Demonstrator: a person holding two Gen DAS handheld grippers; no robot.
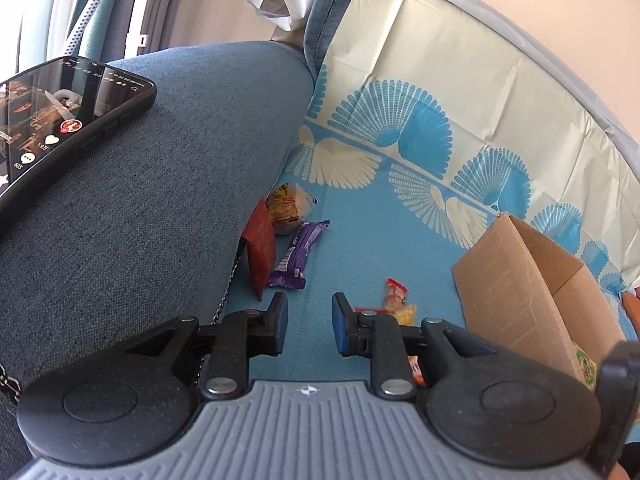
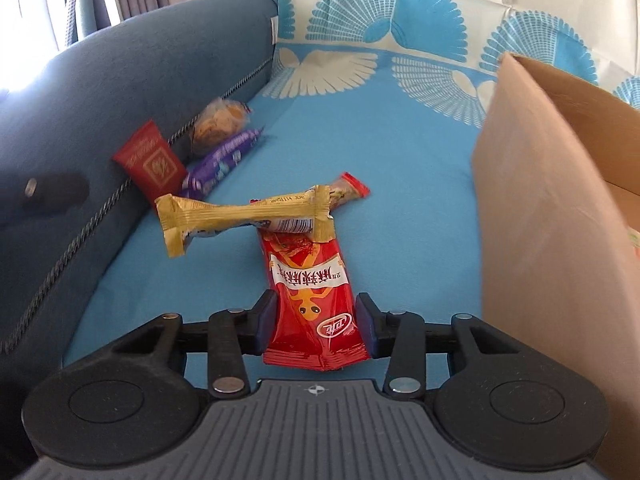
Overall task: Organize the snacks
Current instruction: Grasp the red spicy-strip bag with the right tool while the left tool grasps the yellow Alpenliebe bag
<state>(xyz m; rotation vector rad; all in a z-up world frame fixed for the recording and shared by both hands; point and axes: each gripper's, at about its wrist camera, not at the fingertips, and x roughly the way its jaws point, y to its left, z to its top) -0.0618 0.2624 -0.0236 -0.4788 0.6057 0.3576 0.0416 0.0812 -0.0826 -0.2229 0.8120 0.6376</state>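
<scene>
Right gripper: blue-padded jaws flank the near end of a glossy red snack packet lying flat on the blue patterned sofa cover, pads at its sides; can't tell if they press it. A gold-wrapped snack bar lies across the packet's far end. Left gripper: jaws slightly apart, nothing between them. Dark red sachet, purple wrapped bar and clear-bagged pastry sit against the blue fabric sofa arm. Open brown cardboard box stands at the cover's right edge.
</scene>
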